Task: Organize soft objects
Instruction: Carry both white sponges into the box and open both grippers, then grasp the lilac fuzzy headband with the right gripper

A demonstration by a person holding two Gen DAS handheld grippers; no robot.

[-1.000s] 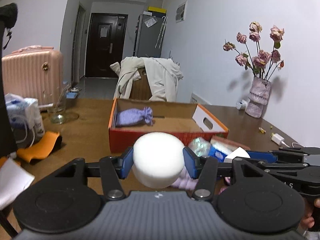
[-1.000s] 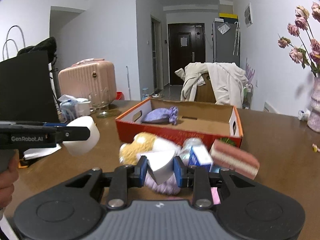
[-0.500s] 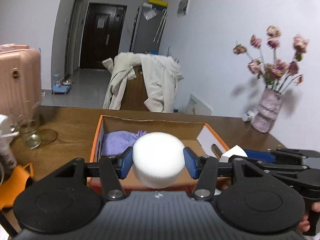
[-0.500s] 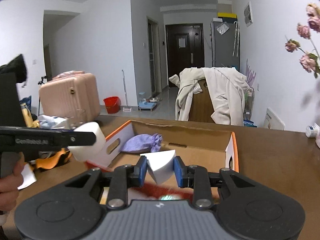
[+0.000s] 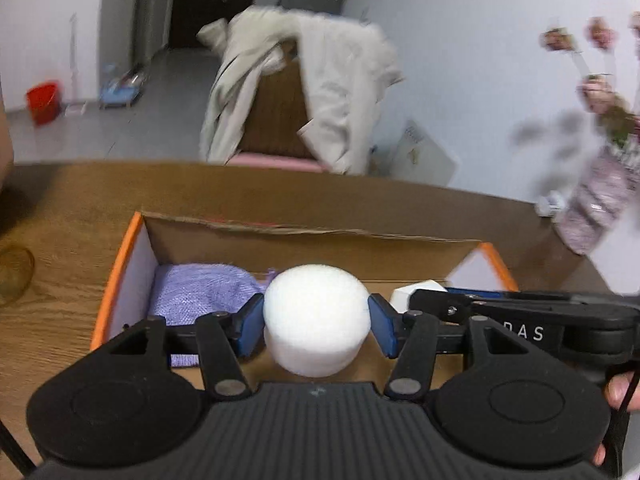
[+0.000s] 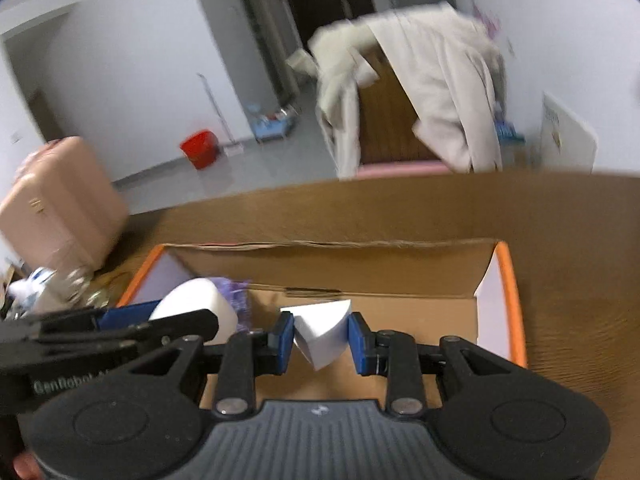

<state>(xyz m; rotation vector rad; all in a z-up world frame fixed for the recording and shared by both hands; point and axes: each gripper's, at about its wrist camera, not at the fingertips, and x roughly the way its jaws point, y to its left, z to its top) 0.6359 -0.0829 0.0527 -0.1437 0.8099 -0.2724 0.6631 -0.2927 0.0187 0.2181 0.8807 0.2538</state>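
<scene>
My left gripper [image 5: 316, 322] is shut on a white round foam cylinder [image 5: 316, 316] and holds it over the orange cardboard box [image 5: 120, 268]. A purple cloth pouch [image 5: 200, 296] lies in the box's left end. My right gripper [image 6: 320, 340] is shut on a white wedge-shaped foam piece [image 6: 322, 332], also over the box [image 6: 506, 300]. The left gripper with its cylinder [image 6: 196, 308] shows at the left of the right wrist view. The right gripper's side [image 5: 520, 312] shows at the right of the left wrist view.
The box stands on a brown wooden table [image 5: 68, 216]. A vase of dried pink flowers [image 5: 592, 204] stands at the right. A chair draped with a beige coat [image 5: 304, 92] is behind the table. A pink suitcase [image 6: 56, 208] is at the left.
Both grippers have risen and moved forward over the box, tilting down into it. The loose items in front of the box have dropped out of view.
</scene>
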